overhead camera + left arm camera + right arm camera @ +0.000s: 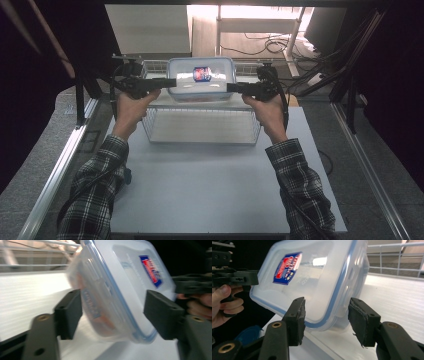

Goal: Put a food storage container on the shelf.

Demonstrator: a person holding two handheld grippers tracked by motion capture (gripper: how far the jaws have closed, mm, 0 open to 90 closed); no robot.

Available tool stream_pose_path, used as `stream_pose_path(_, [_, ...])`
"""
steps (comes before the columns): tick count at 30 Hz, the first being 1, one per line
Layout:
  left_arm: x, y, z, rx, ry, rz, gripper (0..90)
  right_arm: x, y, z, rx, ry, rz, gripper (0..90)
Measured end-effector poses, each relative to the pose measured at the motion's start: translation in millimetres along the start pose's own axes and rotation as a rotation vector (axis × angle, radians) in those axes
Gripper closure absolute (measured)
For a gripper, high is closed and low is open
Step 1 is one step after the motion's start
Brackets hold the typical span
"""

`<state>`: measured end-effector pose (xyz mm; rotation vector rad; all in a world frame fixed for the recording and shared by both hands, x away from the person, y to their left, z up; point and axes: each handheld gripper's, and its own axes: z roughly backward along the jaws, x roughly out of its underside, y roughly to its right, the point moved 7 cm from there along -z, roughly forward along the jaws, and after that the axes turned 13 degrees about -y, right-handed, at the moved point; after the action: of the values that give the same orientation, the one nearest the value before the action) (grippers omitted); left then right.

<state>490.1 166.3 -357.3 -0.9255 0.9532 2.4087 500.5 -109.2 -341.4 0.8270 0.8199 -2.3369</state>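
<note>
A clear plastic food container (pixel 200 82) with a blue-rimmed lid and a red-and-blue label hangs between my two grippers above the back of a wire basket (pixel 200 142). My left gripper (pixel 171 82) comes in from the left. In the left gripper view its jaws (pixel 112 312) stand wide on either side of the blurred container (pixel 117 290), and the far pad is off the lid. My right gripper (pixel 230 88) comes in from the right. In the right gripper view it (pixel 325 320) pinches the container's (pixel 317 282) other end across lid and base.
The basket sits on a white board (pixel 215 190) between metal side rails. Its wire walls (pixel 397 267) rise behind the container. A blue round object (pixel 249 335) lies low at the table's left. Cables and stands crowd the far side.
</note>
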Motion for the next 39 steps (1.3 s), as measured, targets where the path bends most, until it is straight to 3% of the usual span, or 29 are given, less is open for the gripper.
stream_pose_path(3, [0.9, 1.3, -0.3, 0.024, 0.011, 0.002, 35.0, -1.3, 0.2, 0.6, 0.015, 0.012, -0.001, 46.4])
stream_pose_path(7, [-0.4, 1.9, 1.9, 0.007, 0.024, -0.011, 46.0, -4.7, -0.5, 2.1, 0.048, 0.033, -0.003, 46.5])
stream_pose_path(12, [-0.1, 4.2, 2.5, 0.021, 0.015, -0.016, 51.7, -4.5, -2.5, 3.3, 0.065, 0.021, 0.011, 47.4])
stream_pose_path(28, [5.5, 10.1, 6.0, 0.010, 0.005, -0.008, 51.4, -4.9, -1.4, 2.2, 0.047, 0.019, 0.002, 45.9])
stream_pose_path(33, [5.3, 17.5, 14.0, -0.141, 0.011, -0.118, 36.3, -3.7, -6.3, 9.0, 0.044, 0.041, 0.030, 41.7])
stream_pose_path(34, [5.3, 17.5, 14.0, -0.141, 0.011, -0.118, 32.9, -3.7, -6.3, 9.0, 0.044, 0.041, 0.030, 41.7])
stream_pose_path(36, [11.2, 24.5, 21.9, -0.158, 0.008, -0.162, 27.4, 0.5, -11.4, 15.6, 0.052, 0.051, 0.067, 30.0])
stream_pose_path(38, [14.5, 27.5, 23.9, -0.148, 0.007, -0.170, 22.7, 6.9, -16.1, 18.5, 0.062, 0.048, 0.096, 21.9])
stream_pose_path(39, [23.5, 33.8, 26.7, -0.120, -0.002, -0.185, 20.3, 10.3, -18.3, 19.5, 0.071, 0.049, 0.111, 18.7])
